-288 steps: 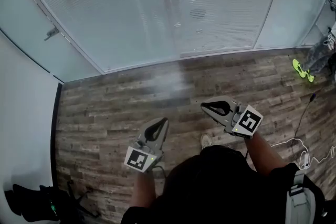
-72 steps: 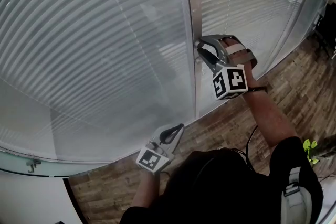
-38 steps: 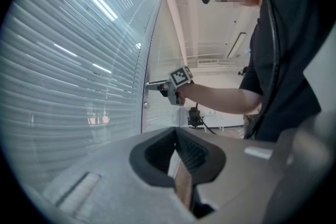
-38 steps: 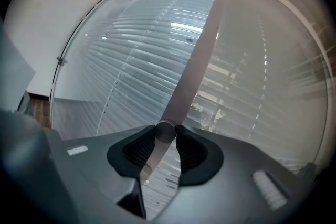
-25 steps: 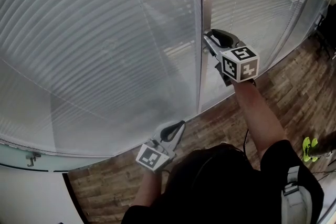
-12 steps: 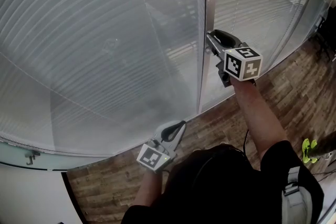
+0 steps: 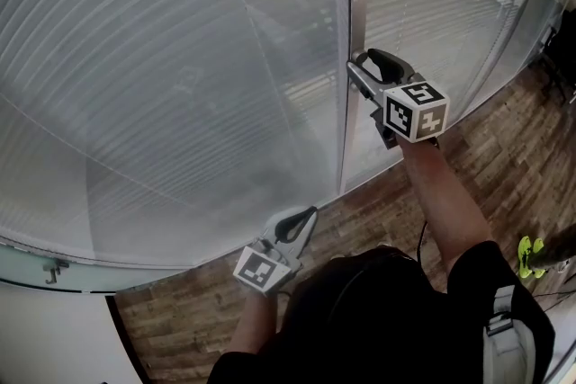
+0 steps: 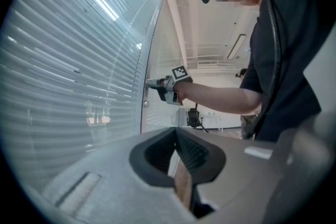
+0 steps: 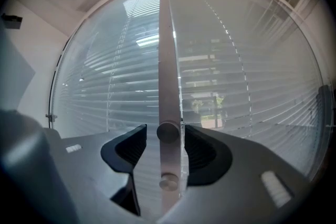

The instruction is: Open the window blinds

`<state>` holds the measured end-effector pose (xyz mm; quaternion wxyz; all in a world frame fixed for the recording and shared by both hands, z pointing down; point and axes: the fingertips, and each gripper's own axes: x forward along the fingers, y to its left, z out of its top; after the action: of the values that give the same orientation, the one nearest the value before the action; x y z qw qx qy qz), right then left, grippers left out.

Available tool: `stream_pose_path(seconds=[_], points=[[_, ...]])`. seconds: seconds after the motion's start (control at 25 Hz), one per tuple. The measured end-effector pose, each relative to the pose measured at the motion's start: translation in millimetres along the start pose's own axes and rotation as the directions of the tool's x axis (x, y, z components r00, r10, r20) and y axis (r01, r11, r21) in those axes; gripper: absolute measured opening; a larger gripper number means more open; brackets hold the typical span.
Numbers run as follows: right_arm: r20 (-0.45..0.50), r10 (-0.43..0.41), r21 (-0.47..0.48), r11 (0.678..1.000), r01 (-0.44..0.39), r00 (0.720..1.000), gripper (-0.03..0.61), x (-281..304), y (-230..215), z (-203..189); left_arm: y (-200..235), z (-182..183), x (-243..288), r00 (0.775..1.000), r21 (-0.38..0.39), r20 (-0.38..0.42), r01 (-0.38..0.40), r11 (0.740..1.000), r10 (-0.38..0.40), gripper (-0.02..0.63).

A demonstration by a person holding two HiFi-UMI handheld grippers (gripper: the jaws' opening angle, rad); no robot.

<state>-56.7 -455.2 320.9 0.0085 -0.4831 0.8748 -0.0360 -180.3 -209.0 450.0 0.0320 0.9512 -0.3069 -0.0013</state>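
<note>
Grey slatted blinds (image 7: 180, 85) hang behind the glass on both sides of a metal mullion (image 7: 356, 4). Two round knobs sit on that mullion, the upper knob (image 9: 168, 132) and the lower knob (image 9: 169, 181). My right gripper (image 7: 358, 75) is held level against the mullion; its jaws have just been opening and now stand open. The upper knob lies between them with a gap on each side. My left gripper (image 7: 309, 213) hangs low near the floor, away from the window, shut and empty. In the left gripper view the right gripper (image 8: 156, 83) shows at the mullion.
Wood-plank floor (image 7: 432, 184) runs along the foot of the glass. A door handle (image 7: 56, 268) shows at the lower left. A green object (image 7: 531, 252) lies on the floor at the right. An office chair (image 8: 195, 118) stands farther back in the room.
The right gripper's jaws have spread wider around the upper knob on the mullion. Neither hand has shifted, and the left gripper looks the same.
</note>
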Motion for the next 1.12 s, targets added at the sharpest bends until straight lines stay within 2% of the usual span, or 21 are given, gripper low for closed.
stream_pose_path(seconds=[0.12, 0.2, 0.28, 0.32, 0.36, 0.4, 0.44, 0.52, 0.6, 0.64, 0.68, 0.76, 0.88, 0.96, 1.12], points=[[-0.011, -0.007, -0.097, 0.995, 0.006, 1.0, 0.241, -5.1, -1.9, -1.9, -0.7, -1.2, 0.0, 1.0, 0.005, -0.007, 0.003, 1.0, -0.003, 0.003], [-0.03, -0.014, -0.205, 0.979, 0.008, 0.999, 0.241, -7.6, -2.7, -3.6, -0.9, -2.2, -0.3, 1.0, 0.005, -0.01, 0.003, 1.0, -0.003, 0.005], [-0.055, -0.024, -0.343, 0.939, 0.004, 0.998, 0.241, -9.3, -0.5, -4.0, -0.6, -3.2, -0.5, 1.0, 0.001, -0.014, 0.0, 1.0, 0.0, 0.004], [-0.069, -0.028, -0.419, 0.908, -0.004, 0.997, 0.241, -10.2, 2.7, -3.2, -0.6, -3.5, -0.3, 1.0, 0.0, -0.014, 0.0, 1.0, 0.0, 0.003], [-0.084, -0.034, -0.5, 0.866, -0.013, 0.996, 0.241, -11.3, 6.1, -2.5, -0.6, -3.7, -0.1, 1.0, 0.0, -0.015, 0.001, 1.0, -0.001, 0.004], [-0.099, -0.048, -0.588, 0.809, -0.019, 0.994, 0.241, -12.9, 9.1, -1.4, -0.9, -4.0, 0.1, 1.0, 0.0, -0.016, 0.002, 1.0, -0.002, 0.004], [-0.108, -0.07, -0.676, 0.737, -0.021, 0.992, 0.241, -14.8, 11.7, 0.6, -1.2, -4.2, 0.4, 1.0, 0.0, -0.018, 0.003, 1.0, -0.003, 0.005], [-0.107, -0.118, -0.82, 0.572, -0.021, 0.987, 0.241, -18.2, 16.4, 4.0, -1.2, -4.3, 0.4, 1.0, 0.0, -0.018, 0.004, 1.0, -0.004, 0.005], [-0.11, -0.147, -0.905, 0.424, -0.037, 0.983, 0.239, -19.5, 17.2, -0.7, -0.3, -4.2, 0.3, 1.0, -0.001, -0.015, 0.002, 1.0, -0.003, 0.003], [-0.113, -0.157, -0.928, 0.37, -0.047, 0.981, 0.239, -18.9, 16.3, -3.7, 0.3, -4.4, 0.3, 1.0, -0.001, -0.015, 0.002, 1.0, -0.002, 0.004], [-0.114, -0.163, -0.942, 0.331, -0.054, 0.98, 0.236, -17.7, 15.6, -5.5, 0.7, -4.7, 0.2, 1.0, -0.001, -0.015, 0.002, 1.0, -0.002, 0.004], [-0.113, -0.172, -0.959, 0.277, -0.062, 0.979, 0.23, -14.9, 14.8, -7.1, 0.6, -4.8, -0.1, 1.0, 0.004, -0.016, 0.001, 1.0, -0.001, 0.003], [-0.112, -0.177, -0.973, 0.219, -0.072, 0.978, 0.227, -10.4, 14.2, -9.2, -0.1, -3.3, -0.9, 1.0, 0.009, -0.014, 0.0, 1.0, 0.001, 0.003], [-0.117, -0.179, -0.978, 0.191, -0.083, 0.977, 0.224, -7.1, 13.7, -11.4, 1.9, -3.8, -1.9, 1.0, 0.006, -0.013, -0.007, 1.0, 0.007, 0.005], [-0.132, -0.18, -0.983, 0.153, -0.105, 0.975, 0.213, -1.0, 13.7, -13.1, 7.5, -5.1, -5.9, 1.0, -0.001, -0.013, -0.026, 1.0, 0.026, 0.005]])
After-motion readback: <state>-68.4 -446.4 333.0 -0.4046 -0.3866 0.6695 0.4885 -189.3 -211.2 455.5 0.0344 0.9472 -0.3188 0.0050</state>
